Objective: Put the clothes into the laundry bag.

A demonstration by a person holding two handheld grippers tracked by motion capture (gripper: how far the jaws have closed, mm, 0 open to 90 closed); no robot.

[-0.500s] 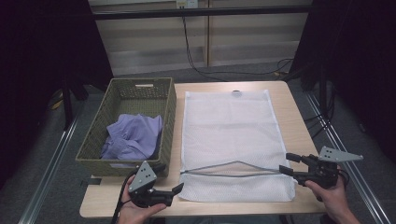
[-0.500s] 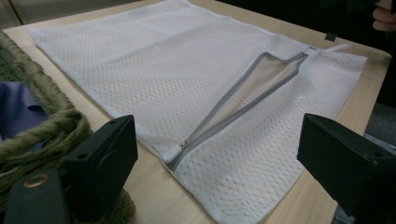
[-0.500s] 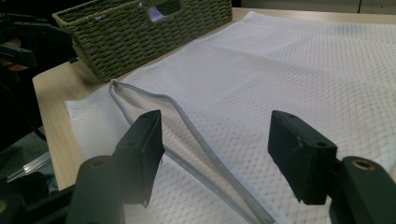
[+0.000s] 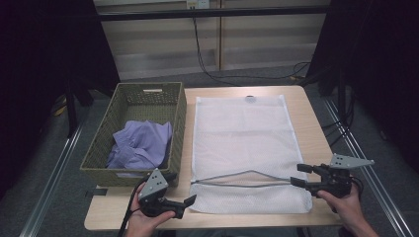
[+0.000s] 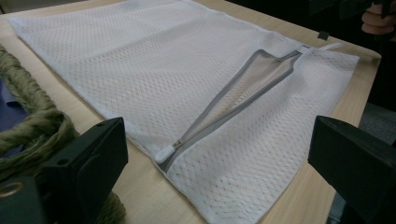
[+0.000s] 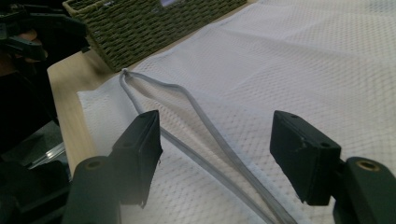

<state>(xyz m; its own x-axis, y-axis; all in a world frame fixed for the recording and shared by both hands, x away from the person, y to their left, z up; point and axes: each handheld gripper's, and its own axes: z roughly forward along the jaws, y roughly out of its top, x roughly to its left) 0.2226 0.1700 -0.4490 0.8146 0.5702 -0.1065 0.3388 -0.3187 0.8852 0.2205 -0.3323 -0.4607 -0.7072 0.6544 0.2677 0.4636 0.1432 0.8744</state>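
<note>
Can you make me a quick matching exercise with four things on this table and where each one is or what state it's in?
Things:
1. white mesh laundry bag
2. crumpled lilac cloth garment
3. grey zipper across the bag
4. woven olive wicker basket

States or places:
A. lying inside the basket
B. partly open, its two edges parted
C. spread flat on the pale wooden table
D. standing at the table's left side, beside the bag

Pairs: 1-C, 2-A, 3-B, 4-D
</note>
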